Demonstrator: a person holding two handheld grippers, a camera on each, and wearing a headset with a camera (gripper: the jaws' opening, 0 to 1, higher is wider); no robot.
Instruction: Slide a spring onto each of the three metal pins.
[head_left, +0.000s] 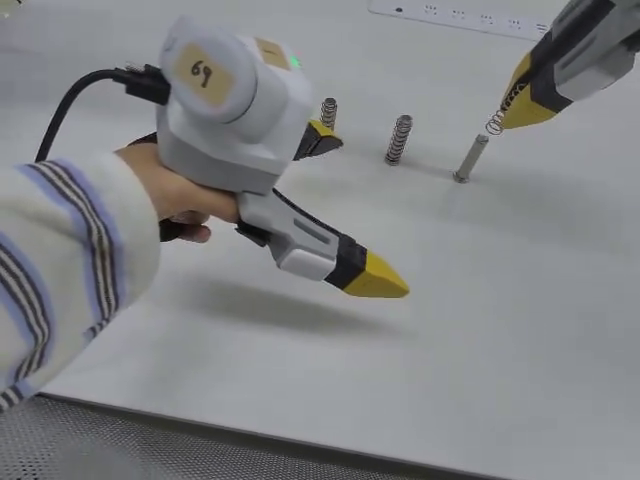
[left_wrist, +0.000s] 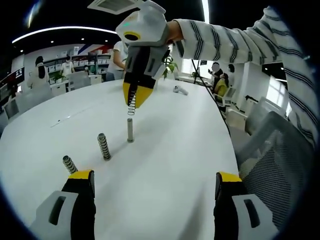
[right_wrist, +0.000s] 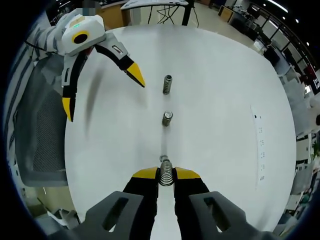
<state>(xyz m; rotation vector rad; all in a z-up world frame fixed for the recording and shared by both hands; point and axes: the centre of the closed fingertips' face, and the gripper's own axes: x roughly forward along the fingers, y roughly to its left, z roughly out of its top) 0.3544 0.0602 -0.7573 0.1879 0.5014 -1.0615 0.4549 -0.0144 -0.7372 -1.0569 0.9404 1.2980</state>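
Across the worktop (head_left: 500, 330) in the head view, we count the end sprung pin (head_left: 328, 112) and the middle sprung pin (head_left: 399, 139) as finished, while the right gripper (head_left: 508, 118) hangs the last spring (head_left: 496, 121) just above the bare pin (head_left: 470, 158). From the left gripper view, the left gripper (left_wrist: 155, 176) holds its fingers apart, gripping nothing. Down the right gripper view, the fingers (right_wrist: 145, 174) are clamped on the last spring (right_wrist: 165, 176), so we judge two-thirds done, with one slide left.

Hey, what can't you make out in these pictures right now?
Head view: the left claw hides the base of the leftmost spring.
Head view: the right claw is cut off by the top right edge.
Right gripper view: the held spring covers most of the bare pin.
Head view: the power strip is cut by the top edge.
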